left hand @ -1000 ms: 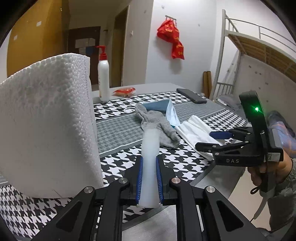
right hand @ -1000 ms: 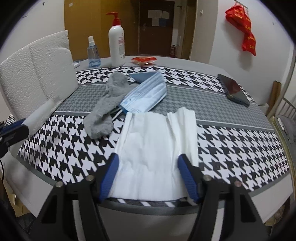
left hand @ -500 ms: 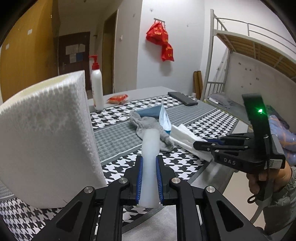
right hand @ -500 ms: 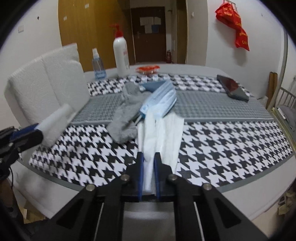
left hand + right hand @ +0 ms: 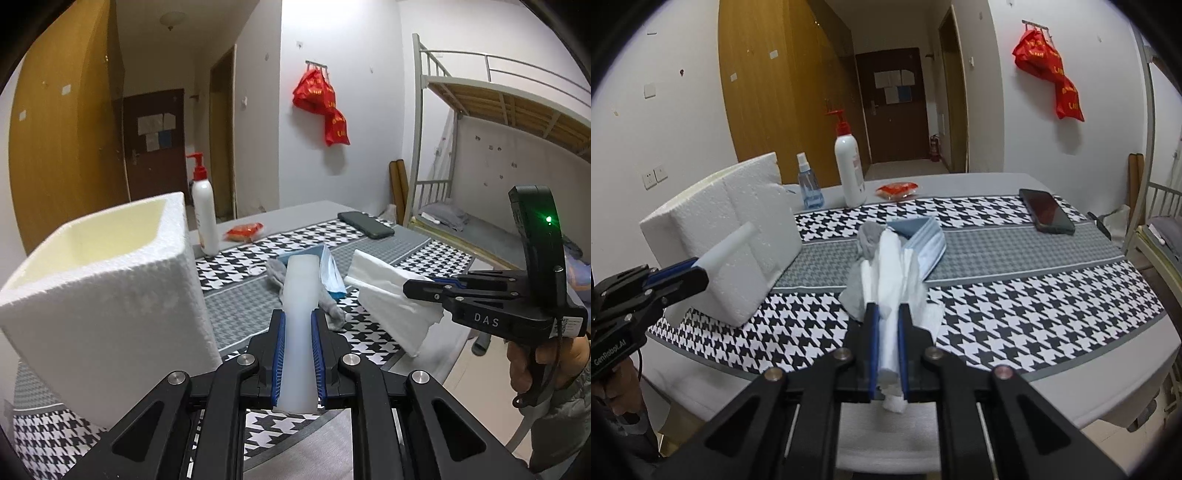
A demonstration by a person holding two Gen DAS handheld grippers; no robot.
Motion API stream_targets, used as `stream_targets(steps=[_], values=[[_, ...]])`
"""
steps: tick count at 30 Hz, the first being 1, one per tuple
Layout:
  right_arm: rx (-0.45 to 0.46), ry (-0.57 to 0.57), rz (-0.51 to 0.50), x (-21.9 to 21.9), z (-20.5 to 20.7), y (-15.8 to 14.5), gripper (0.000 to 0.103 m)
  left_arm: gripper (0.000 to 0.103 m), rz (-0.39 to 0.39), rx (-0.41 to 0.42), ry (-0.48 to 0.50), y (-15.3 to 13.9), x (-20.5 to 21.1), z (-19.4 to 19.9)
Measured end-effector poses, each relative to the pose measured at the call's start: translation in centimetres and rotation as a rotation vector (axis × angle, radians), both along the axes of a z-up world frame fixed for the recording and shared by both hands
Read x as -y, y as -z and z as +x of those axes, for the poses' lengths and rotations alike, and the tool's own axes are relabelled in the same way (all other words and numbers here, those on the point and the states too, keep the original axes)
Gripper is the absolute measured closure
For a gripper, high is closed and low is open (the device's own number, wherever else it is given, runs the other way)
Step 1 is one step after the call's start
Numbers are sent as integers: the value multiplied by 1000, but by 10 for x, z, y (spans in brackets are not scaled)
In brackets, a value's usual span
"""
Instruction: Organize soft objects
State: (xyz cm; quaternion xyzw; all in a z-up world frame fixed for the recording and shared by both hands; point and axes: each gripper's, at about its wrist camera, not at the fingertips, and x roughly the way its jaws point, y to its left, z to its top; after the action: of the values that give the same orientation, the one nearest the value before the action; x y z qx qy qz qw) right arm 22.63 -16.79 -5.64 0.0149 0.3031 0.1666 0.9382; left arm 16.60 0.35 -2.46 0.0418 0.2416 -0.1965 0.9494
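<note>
Both tools are matte black, built from flat linkage arms with cut-out slots and round silver screws at the pivots, and the jaws carry blue pads along their inner faces. Seen from the left wrist camera, the right gripper [image 5: 417, 286] bears the white letters "DAS" on its side, a small white label near its rear, and an upright black housing with a green light glowing on it. A thin black cable loops below its handle, beside what looks like a grey sleeve. The left gripper [image 5: 701, 271] shows white lettering reading roughly "GenRobot.AI".
</note>
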Motion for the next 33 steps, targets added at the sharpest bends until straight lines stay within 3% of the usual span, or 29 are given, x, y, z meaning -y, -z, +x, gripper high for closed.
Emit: stream_targets(steps=[16, 33], values=[[117, -18, 45, -2, -21, -44, 92, 88, 2, 97, -38, -30, -10, -8], [237, -160, 63, -30, -35, -89, 92, 88, -33, 173, -147, -54, -35, -24]])
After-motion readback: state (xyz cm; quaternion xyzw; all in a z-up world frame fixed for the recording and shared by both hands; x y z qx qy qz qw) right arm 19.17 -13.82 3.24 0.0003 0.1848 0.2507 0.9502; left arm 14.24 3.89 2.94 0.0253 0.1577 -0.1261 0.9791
